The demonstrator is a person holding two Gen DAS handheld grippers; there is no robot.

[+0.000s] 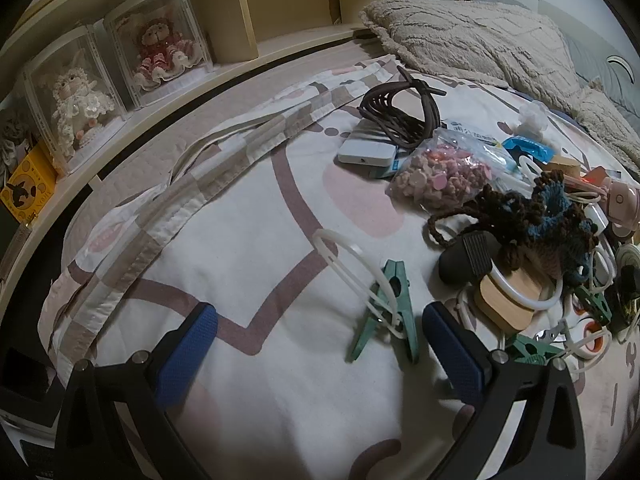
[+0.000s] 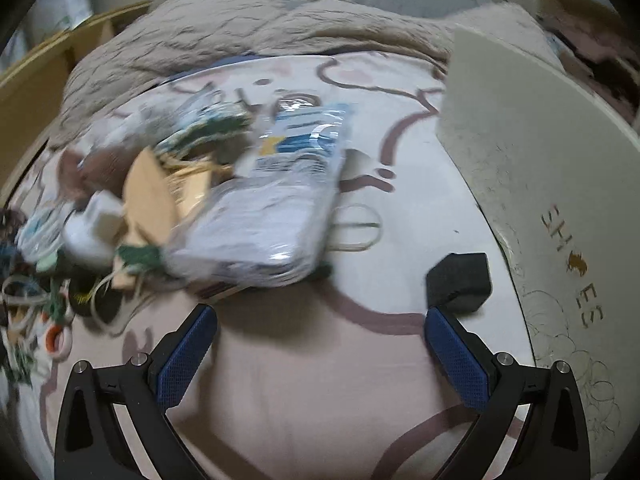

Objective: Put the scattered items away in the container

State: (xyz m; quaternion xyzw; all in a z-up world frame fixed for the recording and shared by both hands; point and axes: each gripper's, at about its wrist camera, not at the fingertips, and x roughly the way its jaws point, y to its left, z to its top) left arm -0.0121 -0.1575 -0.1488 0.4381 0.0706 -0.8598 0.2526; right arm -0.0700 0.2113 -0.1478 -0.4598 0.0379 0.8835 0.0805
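Both hand-held grippers, left [image 1: 320, 344] and right [image 2: 320, 344], are held wide open and empty over the bed [image 1: 248, 380]. The peg [image 1: 384, 312], nearest the left, is best pinched across its body. The clutter [image 2: 140, 208] lies beyond, the box [image 2: 540, 184] rightward.

We are seeing the pile [image 2: 140, 208] smeared by blur; the box [image 2: 540, 184] is running off the right edge.
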